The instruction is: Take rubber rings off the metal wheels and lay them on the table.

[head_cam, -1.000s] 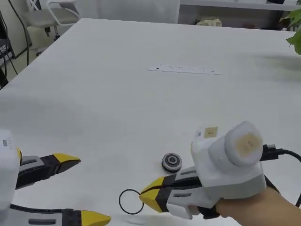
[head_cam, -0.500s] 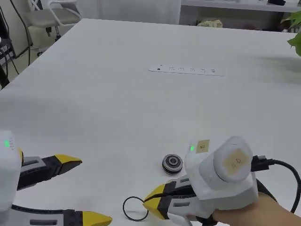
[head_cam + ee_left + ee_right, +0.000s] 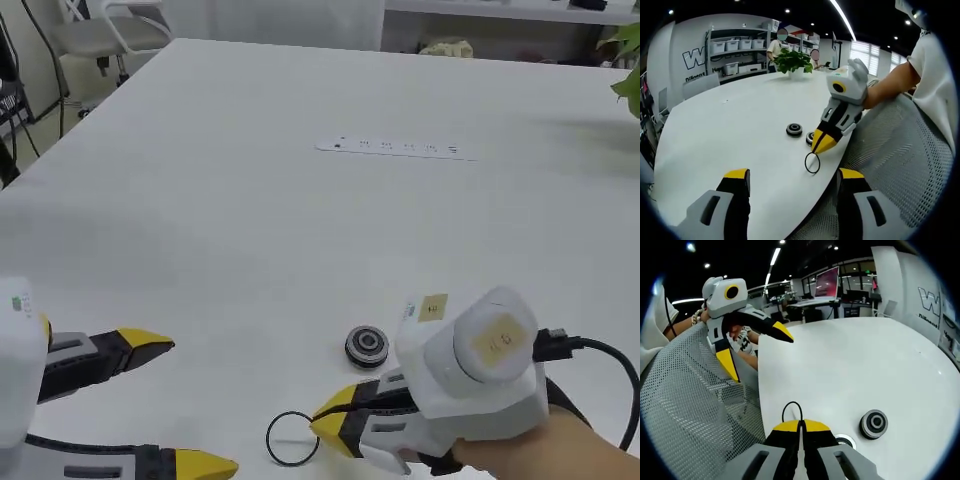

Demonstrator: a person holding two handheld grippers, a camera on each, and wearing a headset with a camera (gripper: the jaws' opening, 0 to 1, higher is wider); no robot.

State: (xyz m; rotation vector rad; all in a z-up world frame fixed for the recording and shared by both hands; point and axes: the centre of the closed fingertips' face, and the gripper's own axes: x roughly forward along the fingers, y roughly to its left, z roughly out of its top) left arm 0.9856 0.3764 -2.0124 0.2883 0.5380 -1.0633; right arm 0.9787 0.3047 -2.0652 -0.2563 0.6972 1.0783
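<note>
At the near edge, the left gripper [image 3: 204, 405] is hanging with its jaws spread wide and holding nothing, at about 9 o'clock from the ring [image 3: 292, 438]. The right gripper [image 3: 800, 426] is pinching that ring with its jaws pressed together. The loop is sticking out past the tips, touching or just skimming the table [image 3: 300, 230] right by its near edge; I cannot tell which. That is where the trouble is lying: if the jaws are opening here, the springy ring is likely bouncing or rolling toward 6 o'clock and off the edge, so it is wanting a spot further in before release. The thin rubber may also be clinging to a jaw and lifting away as the gripper backs off. At 1 o'clock from the ring a wheel [image 3: 366, 345] is sitting, seemingly wearing its rubber, and a second wheel [image 3: 845, 441] is lying half hidden beside the right jaws. A careless swing is risking sending either one rolling. Far off at 12 o'clock a power strip [image 3: 395, 148] is lying well clear.
</note>
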